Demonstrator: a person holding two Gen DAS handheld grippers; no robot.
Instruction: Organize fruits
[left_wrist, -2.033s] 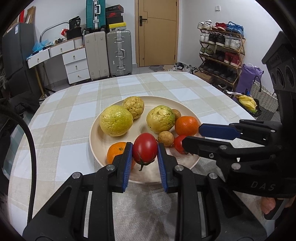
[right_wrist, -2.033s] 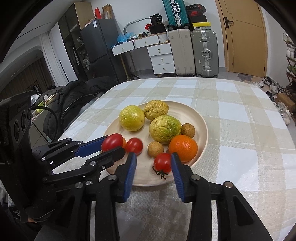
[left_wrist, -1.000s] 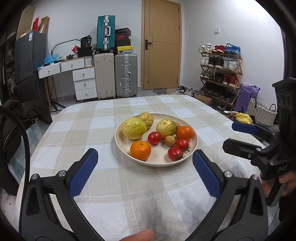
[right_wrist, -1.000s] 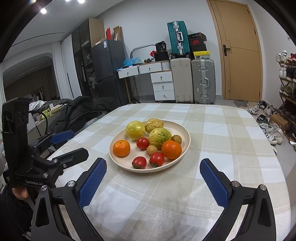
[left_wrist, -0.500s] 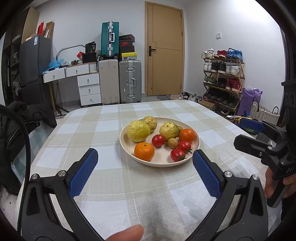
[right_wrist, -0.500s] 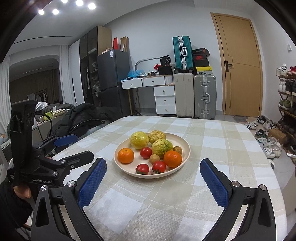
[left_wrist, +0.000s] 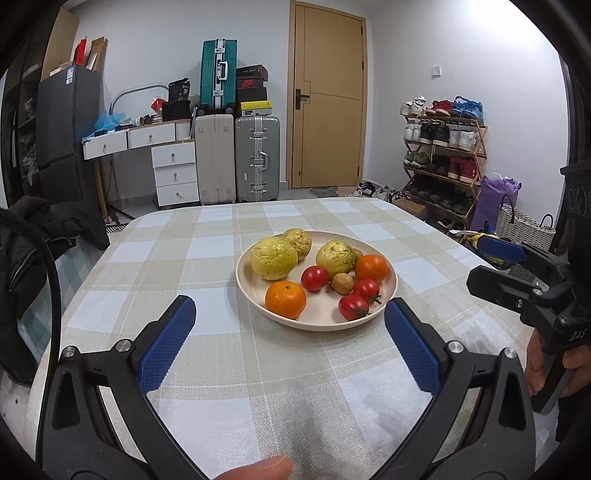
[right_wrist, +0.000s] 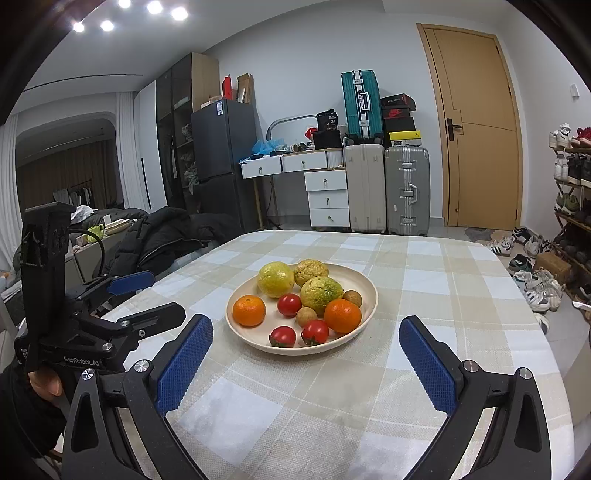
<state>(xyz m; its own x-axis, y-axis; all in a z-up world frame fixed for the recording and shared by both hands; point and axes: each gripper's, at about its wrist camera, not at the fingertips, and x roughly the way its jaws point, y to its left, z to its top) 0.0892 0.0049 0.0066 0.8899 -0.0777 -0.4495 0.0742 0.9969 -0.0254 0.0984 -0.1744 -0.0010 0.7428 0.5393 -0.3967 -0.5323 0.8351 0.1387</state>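
- Left gripper (left_wrist: 289, 339), black frame with blue ribbed pads: jaws spread wide, nothing between them. It sits above the checked beige-and-white tablecloth (left_wrist: 207, 280), on the near side of the plate and well clear of it.
- Right gripper (right_wrist: 306, 363), same build: jaws likewise spread wide and empty, near side of the plate, not touching it.
- Round cream plate (right_wrist: 364, 314) rests on the cloth near the table's middle; all the fruit lies on it.
- Contents, left wrist view: three knobbly yellow-green citrus fruits at the back, the largest (left_wrist: 273, 257) at the left; two small oranges, one at the front left (left_wrist: 285, 299), one at the right (left_wrist: 371, 268).
- Three red tomatoes: one in the centre (left_wrist: 314, 278), two at the front right (left_wrist: 353, 307), touching or nearly so.
- Small round tan fruit (left_wrist: 342, 283) between the tomatoes; a second one (right_wrist: 351, 298) behind the right orange, mostly hidden in the left view. Kind of fruit unclear.
- A fingertip (left_wrist: 258, 469) shows at the bottom edge of the left view.
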